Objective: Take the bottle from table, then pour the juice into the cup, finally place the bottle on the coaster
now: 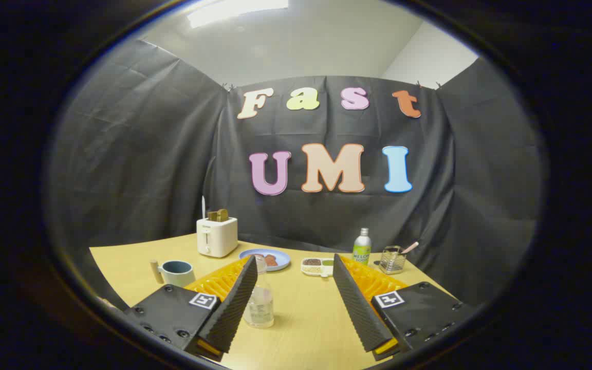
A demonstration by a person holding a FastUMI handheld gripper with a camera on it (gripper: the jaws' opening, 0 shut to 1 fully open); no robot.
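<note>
The clear bottle (260,303) stands upright on the yellow table (306,329), between the 2 fingers but hard against the left one, whose inner pad (234,303) overlaps its left side; whether they touch cannot be told. A wide gap of bare tabletop separates it from the right finger (360,303). The gripper (296,285) is spread wide, pinching nothing. To the left of the left finger sits the cup (177,272), a pale mug with a dark inside, and a small wooden cylinder (155,271) stands just beside it. Beyond the fingers lie a blue plate (255,254) with food, a white toaster (217,236), a small divided dish (317,266), a green-labelled bottle (362,247) and a wire holder (392,259) with a utensil in it.
</note>
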